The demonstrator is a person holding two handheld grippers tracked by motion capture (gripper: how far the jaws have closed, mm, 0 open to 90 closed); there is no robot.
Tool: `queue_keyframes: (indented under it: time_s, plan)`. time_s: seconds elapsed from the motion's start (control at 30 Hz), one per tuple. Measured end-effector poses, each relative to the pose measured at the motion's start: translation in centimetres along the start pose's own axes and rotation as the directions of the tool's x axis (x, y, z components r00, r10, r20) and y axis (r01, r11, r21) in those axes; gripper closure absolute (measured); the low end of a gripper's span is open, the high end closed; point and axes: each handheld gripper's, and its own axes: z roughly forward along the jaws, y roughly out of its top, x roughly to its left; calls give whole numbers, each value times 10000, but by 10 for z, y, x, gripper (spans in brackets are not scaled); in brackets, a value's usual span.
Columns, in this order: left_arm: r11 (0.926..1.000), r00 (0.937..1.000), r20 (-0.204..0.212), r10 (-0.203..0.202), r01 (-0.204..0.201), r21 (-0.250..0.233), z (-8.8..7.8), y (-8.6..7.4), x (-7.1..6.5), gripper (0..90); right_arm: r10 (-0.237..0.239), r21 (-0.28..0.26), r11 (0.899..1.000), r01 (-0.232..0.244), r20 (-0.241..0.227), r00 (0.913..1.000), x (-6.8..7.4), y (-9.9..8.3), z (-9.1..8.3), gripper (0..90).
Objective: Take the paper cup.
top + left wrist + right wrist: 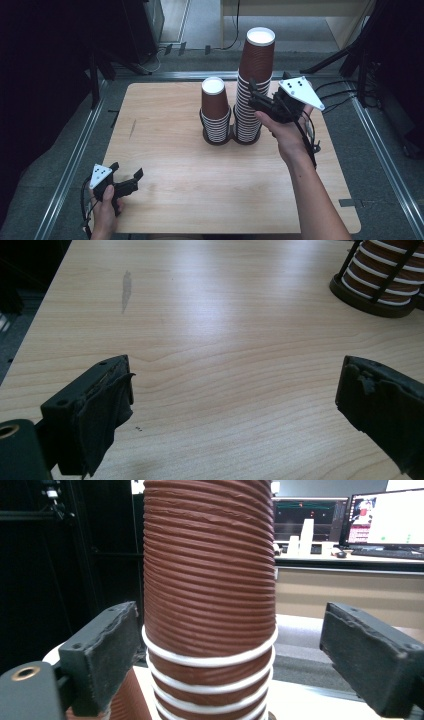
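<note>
- High view: the right gripper (256, 95) is hovering against the tall cup stack (255, 85) at the table's (175, 150) far middle.
- Left gripper view: the left gripper (235, 390) is gaping above bare wood.
- Right gripper view: jaws are flanking the stack (210, 580), released, not pressing.

Two stacks of brown paper cups stand on one wooden table (165, 165), a tall stack (254, 85) and a short stack (215, 111), each in its own black wire holder, two holders in all, while two hand-held grippers are over the table; single cups are too tightly nested to count.
</note>
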Motion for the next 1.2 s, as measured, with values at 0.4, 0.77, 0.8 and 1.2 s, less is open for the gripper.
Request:
queue_keyframes:
  time_s: [0.4,0.77,0.8,1.2]
  plan:
    - [10000,10000,53,-18,18,7,0,0,1,21,-232,147,9996,232,-14,9997,12,9,26,31]
    - [10000,10000,85,-43,43,-21,0,0,1,21,-104,386,9992,90,352,9993,16,12,48,31]
    - [10000,10000,85,-43,43,-21,0,0,1,21,-53,429,9991,37,368,9993,15,12,50,31]
    - [10000,9999,112,-71,71,-51,0,0,1,21,107,721,9973,-147,554,9984,16,12,58,88]
